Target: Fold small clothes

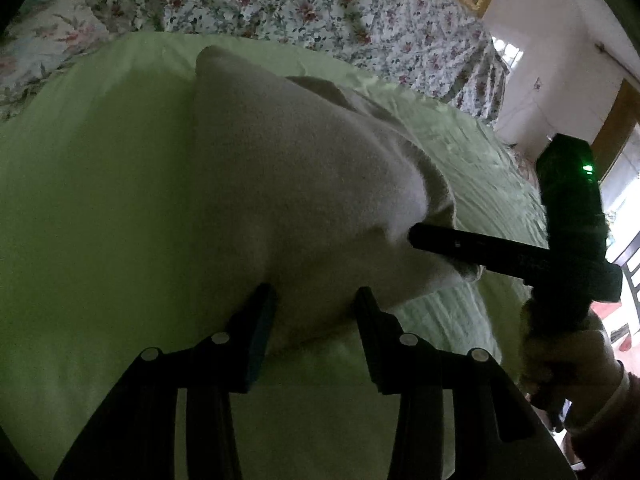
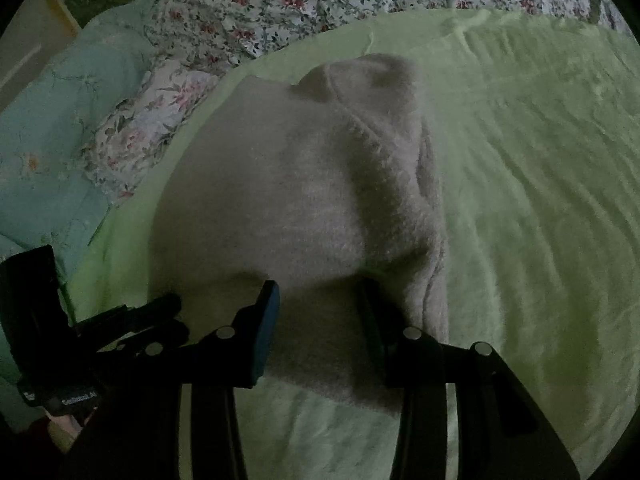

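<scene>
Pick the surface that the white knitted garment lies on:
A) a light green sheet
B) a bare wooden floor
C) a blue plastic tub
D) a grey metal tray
A: both wrist views show the white knitted garment spread on a light green sheet, with a flowered bedcover beyond the sheet's far edge.

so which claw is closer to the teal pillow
Left. The left claw is at the garment edge nearest the teal pillow; the right claw is farther across it.
</scene>
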Action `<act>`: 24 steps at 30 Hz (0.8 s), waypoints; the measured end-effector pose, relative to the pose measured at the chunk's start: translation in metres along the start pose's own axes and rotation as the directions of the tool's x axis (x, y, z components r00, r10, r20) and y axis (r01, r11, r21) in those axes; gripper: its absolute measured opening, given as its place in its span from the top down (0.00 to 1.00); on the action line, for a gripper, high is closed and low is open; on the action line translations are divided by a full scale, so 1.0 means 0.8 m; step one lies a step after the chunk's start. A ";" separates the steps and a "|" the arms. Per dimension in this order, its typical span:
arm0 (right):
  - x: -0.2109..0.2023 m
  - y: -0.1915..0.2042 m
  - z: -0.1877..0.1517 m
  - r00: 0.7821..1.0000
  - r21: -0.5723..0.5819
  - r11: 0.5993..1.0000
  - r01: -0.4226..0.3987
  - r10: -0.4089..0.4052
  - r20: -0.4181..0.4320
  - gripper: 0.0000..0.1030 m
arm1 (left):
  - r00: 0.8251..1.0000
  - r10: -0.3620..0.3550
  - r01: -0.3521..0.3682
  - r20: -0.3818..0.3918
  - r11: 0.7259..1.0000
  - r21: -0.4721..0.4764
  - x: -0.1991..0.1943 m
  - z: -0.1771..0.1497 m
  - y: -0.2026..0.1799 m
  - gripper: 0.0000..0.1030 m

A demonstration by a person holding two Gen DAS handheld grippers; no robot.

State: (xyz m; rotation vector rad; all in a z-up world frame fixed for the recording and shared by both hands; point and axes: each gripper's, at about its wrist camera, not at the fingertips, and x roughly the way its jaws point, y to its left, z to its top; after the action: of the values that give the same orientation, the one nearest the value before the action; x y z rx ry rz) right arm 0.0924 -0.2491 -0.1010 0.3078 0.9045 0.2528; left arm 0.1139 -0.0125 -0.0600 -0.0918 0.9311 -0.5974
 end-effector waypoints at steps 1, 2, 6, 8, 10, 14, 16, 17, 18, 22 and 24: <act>-0.003 0.001 -0.002 1.000 -0.003 1.000 0.003 -0.003 0.004 0.59 | 1.000 0.002 -0.002 -0.001 1.000 -0.004 -0.001 -0.003 -0.002 0.59; -0.007 0.003 -0.003 1.000 -0.005 1.000 0.007 -0.007 0.008 0.59 | 1.000 0.005 -0.005 0.001 1.000 -0.007 -0.004 -0.008 -0.002 0.59; -0.024 -0.001 -0.026 0.998 -0.043 0.998 0.055 -0.054 0.019 0.59 | 1.000 0.010 -0.010 0.004 1.000 -0.018 -0.011 -0.021 0.005 0.59; -0.022 -0.006 -0.036 0.998 -0.054 0.996 0.067 -0.066 0.014 0.59 | 1.000 0.013 -0.013 0.006 1.000 -0.024 -0.012 -0.025 0.007 0.59; -0.024 -0.008 -0.038 0.998 -0.053 0.997 0.059 -0.058 0.025 0.59 | 1.000 0.030 -0.030 0.001 0.999 -0.020 -0.013 -0.023 0.005 0.59; -0.027 -0.003 -0.034 0.997 -0.068 0.994 0.081 -0.079 0.020 0.59 | 0.999 0.050 -0.050 -0.011 0.999 -0.013 -0.017 -0.022 0.002 0.59; -0.032 -0.002 -0.037 0.997 -0.068 0.994 0.082 -0.081 0.021 0.59 | 0.998 0.057 -0.057 -0.013 0.998 -0.015 -0.022 -0.024 0.002 0.58; -0.035 -0.004 -0.039 0.997 -0.064 0.995 0.082 -0.081 0.020 0.59 | 0.998 0.061 -0.062 -0.017 0.998 -0.018 -0.024 -0.025 0.002 0.57; -0.036 -0.004 -0.040 0.997 -0.060 0.995 0.080 -0.079 0.019 0.59 | 0.998 0.066 -0.067 -0.022 0.998 -0.022 -0.026 -0.027 0.003 0.57; -0.049 -0.011 -0.048 0.997 -0.038 0.996 0.080 -0.079 0.015 0.59 | 0.991 0.125 -0.127 -0.055 0.991 -0.028 -0.033 -0.039 0.006 0.53; -0.056 -0.012 -0.051 0.996 -0.027 0.996 0.085 -0.084 0.013 0.59 | 0.986 0.158 -0.160 -0.055 0.987 -0.030 -0.041 -0.045 0.010 0.52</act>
State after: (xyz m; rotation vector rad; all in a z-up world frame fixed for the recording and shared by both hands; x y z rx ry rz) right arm 0.0339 -0.2670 -0.0954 0.2445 0.8994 0.1852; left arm 0.0751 0.0176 -0.0603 -0.0325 0.9900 -0.4378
